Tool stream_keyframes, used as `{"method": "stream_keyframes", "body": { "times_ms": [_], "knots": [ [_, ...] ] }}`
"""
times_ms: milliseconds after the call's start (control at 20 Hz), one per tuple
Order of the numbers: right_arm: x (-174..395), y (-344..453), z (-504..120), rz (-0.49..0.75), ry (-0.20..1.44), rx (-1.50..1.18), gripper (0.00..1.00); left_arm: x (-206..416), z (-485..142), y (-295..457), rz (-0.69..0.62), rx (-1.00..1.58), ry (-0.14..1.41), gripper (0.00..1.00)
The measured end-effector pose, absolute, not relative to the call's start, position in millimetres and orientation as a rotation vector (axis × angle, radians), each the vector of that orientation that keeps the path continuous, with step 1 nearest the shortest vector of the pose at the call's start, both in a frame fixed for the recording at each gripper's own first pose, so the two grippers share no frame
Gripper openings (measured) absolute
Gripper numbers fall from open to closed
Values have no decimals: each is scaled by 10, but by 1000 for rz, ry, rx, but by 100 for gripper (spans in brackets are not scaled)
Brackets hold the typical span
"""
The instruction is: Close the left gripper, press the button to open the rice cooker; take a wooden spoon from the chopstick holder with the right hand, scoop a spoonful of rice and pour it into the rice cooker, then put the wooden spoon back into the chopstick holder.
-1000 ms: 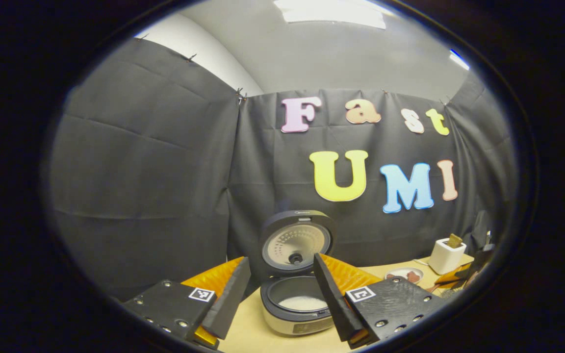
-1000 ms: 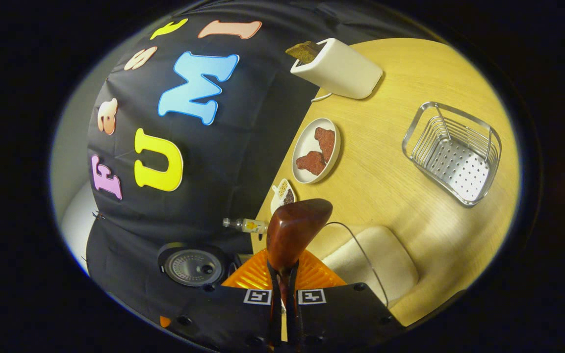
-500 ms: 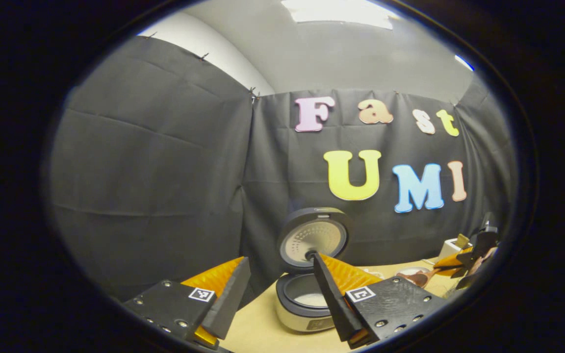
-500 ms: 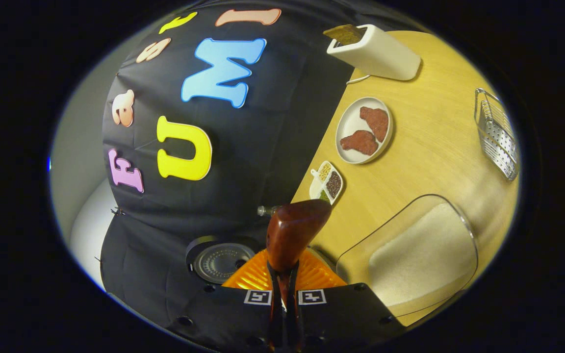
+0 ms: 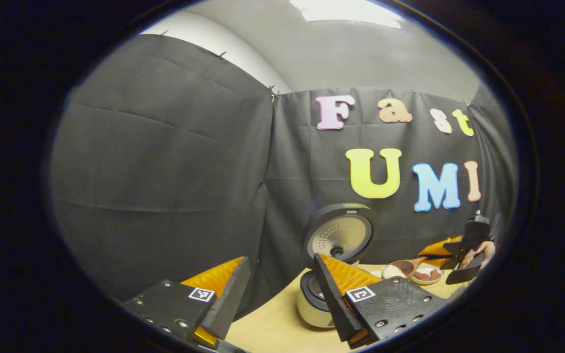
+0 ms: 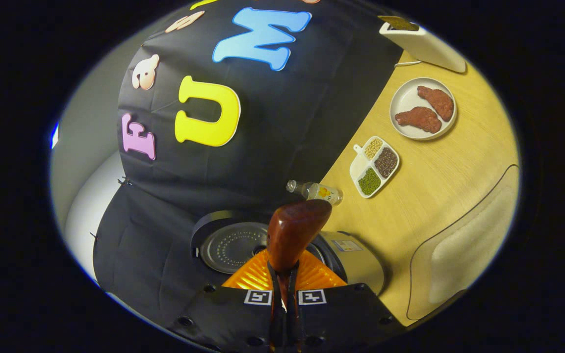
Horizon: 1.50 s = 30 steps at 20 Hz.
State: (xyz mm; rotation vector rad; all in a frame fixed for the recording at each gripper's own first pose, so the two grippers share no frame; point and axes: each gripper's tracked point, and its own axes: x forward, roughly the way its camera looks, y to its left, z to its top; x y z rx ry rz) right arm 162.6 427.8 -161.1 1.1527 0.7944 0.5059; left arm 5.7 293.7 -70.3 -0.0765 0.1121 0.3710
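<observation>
Wooden spoon [image 6: 295, 230] pinched in right tongs [image 6: 284, 294] over rice cooker [image 6: 356, 257], left tongs [image 5: 280, 299] spread.

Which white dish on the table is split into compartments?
The small handled dish nearest the little bottle: it holds three kinds of grains in separate sections, while the round plate carries two reddish-brown pieces.

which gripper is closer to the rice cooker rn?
Hard to call; probably the right. The right gripper, shut on the wooden spoon, hangs just above the open rice cooker. The left gripper, open and empty, is on the cooker's near side.
</observation>
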Motion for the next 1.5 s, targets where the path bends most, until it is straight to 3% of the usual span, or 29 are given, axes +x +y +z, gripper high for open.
{"method": "stream_keyframes", "body": {
  "times_ms": [50, 100, 350, 400, 450, 600, 1000, 1050, 1100, 1500],
  "knots": [
    [1631, 4399, -1620, 519, 795, 1131, 10, -17, -734, 3003, 380, -79, 118, 79],
    [1647, 4511, -1649, 529, 795, 1109, 6, -62, -754, 3055, 390, -80, 123, 81],
    [1659, 5005, -1804, 571, 804, 991, 5, -156, -866, 3216, 434, -82, 140, 82],
    [1653, 5078, -1841, 576, 804, 967, 1, -180, -880, 3249, 442, -83, 142, 82],
    [1645, 5134, -1875, 581, 801, 940, 5, -209, -889, 3283, 450, -85, 144, 82],
    [1634, 5285, -1959, 602, 777, 837, 5, -270, -939, 3362, 468, -90, 153, 82],
    [1612, 5571, -2011, 688, 648, 487, 5, -340, -1029, 3450, 500, -106, 166, 79],
    [1613, 5582, -2012, 694, 634, 456, 10, -342, -1046, 3450, 501, -109, 168, 79],
    [1614, 5583, -2007, 701, 621, 428, 5, -336, -1061, 3447, 502, -111, 169, 79],
    [1641, 5578, -1882, 749, 459, 123, 5, -268, -1075, 3373, 500, -115, 170, 79]
  ]
}}
